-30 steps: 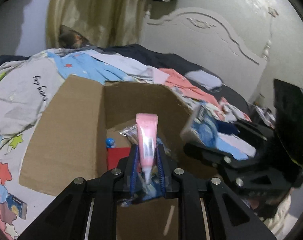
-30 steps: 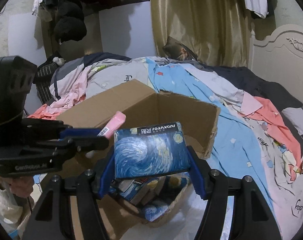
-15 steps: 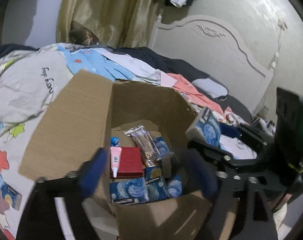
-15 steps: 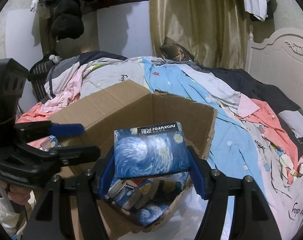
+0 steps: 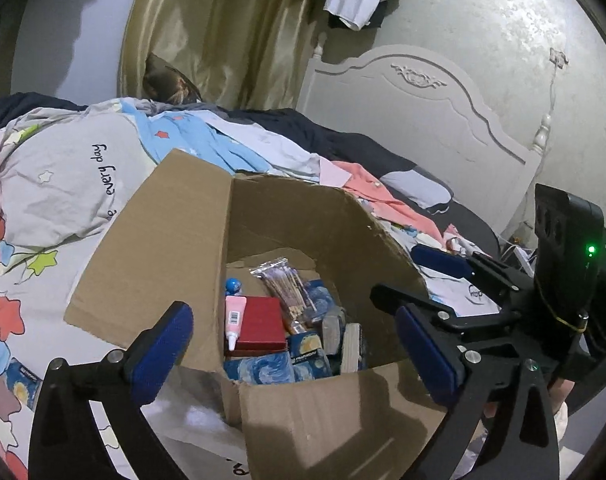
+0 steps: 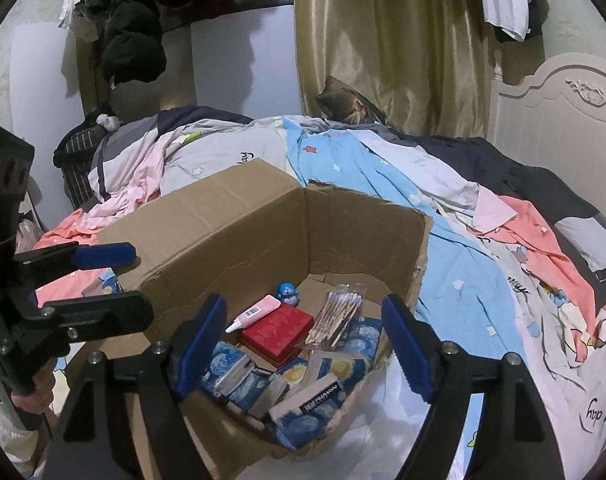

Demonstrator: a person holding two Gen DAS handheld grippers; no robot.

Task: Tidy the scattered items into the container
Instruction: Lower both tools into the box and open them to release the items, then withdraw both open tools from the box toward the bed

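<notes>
- Two grippers over one open cardboard box (image 5: pixel 175 248) on a bed strewn with clothes (image 6: pixel 383 176).
- Left gripper (image 5: pixel 299 356): fingers spread far apart and opening, blue pads either side of the near left part of the box, nothing between them but the box's contents below.
- Right gripper (image 6: pixel 303 340): fingers apart and opening too, empty, blue pads flanking the inside of the box from above.
- From the right wrist view, left gripper (image 6: pixel 115 280) seen at far left, just beside the box's left wall, a hand (image 6: pixel 35 384) partly visible under it.
- From the left wrist view, right gripper (image 5: pixel 427 276) seen at right, over the box's right edge.
- Inside the box: pink tube (image 6: pixel 255 314) lying flat, white cap toward the near left, touching the red box (image 6: pixel 277 332) along its left side.
- Small blue figurine (image 6: pixel 289 294) upright just beyond the tube, near the far corner.
- Clear packet of brown sticks (image 6: pixel 339 316) lying right of the red box, partly over a starry-night packet.
- Several starry-night packets (image 6: pixel 315 404) piled at the near end of the box, some tilted on edge, printed lettering on one.
- Same tube (image 5: pixel 234 318), red box (image 5: pixel 261 326), figurine (image 5: pixel 233 286) and stick packet (image 5: pixel 289 284) visible from the left wrist view.
- One more starry-night packet (image 5: pixel 21 384) outside, on the bedding left of the box.
- White headboard (image 5: pixel 423 120) at far right, gold curtain (image 6: pixel 387 48) behind the bed, dark jackets (image 6: pixel 131 32) hanging at far left.
</notes>
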